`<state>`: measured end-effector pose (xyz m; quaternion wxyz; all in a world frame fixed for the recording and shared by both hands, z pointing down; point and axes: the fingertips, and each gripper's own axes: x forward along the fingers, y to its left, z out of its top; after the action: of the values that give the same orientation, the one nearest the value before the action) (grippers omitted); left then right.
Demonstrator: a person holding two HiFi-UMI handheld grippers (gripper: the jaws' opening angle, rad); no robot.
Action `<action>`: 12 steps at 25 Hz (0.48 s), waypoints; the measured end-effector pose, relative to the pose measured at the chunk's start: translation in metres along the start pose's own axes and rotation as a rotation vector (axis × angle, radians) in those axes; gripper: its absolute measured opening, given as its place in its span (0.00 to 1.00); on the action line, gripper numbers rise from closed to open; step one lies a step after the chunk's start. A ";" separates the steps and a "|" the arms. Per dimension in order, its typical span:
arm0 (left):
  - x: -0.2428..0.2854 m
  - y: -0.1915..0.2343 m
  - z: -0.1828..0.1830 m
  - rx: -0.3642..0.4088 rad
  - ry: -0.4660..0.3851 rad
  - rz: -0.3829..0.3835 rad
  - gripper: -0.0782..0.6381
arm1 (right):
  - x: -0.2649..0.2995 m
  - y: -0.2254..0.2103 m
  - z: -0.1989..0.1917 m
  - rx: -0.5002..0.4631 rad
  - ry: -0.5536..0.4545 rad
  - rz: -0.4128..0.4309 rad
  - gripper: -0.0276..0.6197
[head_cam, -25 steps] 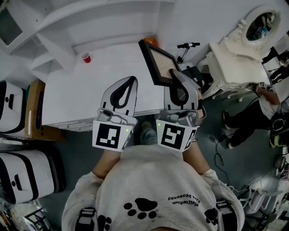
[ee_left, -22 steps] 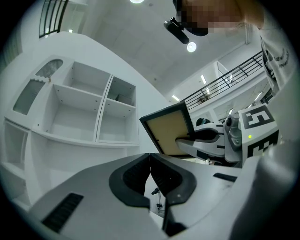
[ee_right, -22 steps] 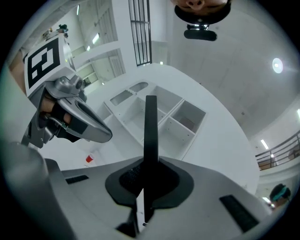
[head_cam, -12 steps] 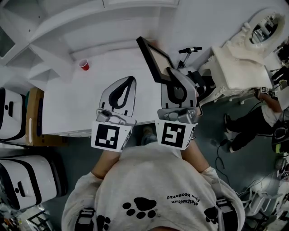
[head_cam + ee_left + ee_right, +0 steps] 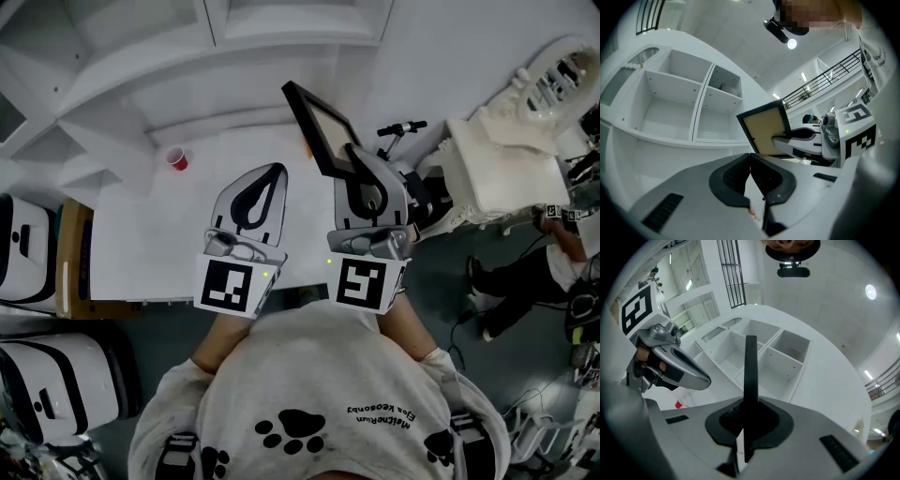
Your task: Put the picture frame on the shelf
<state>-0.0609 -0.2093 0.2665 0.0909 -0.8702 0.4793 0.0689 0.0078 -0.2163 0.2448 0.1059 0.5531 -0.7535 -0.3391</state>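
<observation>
The picture frame (image 5: 322, 128), black-rimmed with a tan back, is held up tilted above the white table's (image 5: 159, 234) right end. My right gripper (image 5: 353, 156) is shut on its lower edge. In the right gripper view the frame (image 5: 751, 371) stands edge-on between the pads, with the white shelf's cubbies (image 5: 766, 355) behind it. My left gripper (image 5: 273, 174) hovers over the table to the frame's left, shut and holding nothing. In the left gripper view its jaws (image 5: 750, 157) meet, and beyond them are the frame (image 5: 766, 129), the right gripper (image 5: 804, 137) and the shelf (image 5: 689, 110).
A small red cup (image 5: 176, 158) stands on the table at the back left. White-and-black cases (image 5: 47, 380) and a cardboard box (image 5: 75, 248) sit on the floor at left. An ornate white vanity (image 5: 502, 155), a handlebar (image 5: 401, 127) and a person (image 5: 553, 262) are at right.
The right gripper and the frame have shifted slightly left and up toward the shelf. The view has tipped up, showing more of the shelf. The left gripper has barely moved.
</observation>
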 end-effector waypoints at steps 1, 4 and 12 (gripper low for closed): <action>0.005 0.002 -0.001 0.001 -0.002 0.003 0.14 | 0.006 -0.002 -0.002 -0.001 -0.004 0.004 0.11; 0.020 0.006 -0.003 0.008 -0.007 0.012 0.14 | 0.020 -0.008 -0.008 -0.004 -0.019 0.014 0.11; 0.054 0.019 -0.006 0.012 -0.020 0.058 0.14 | 0.055 -0.023 -0.020 -0.001 -0.063 0.040 0.11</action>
<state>-0.0485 -0.2648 0.2590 0.0989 -0.8547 0.5038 0.0775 0.0160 -0.2775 0.2332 0.0893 0.5268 -0.7673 -0.3546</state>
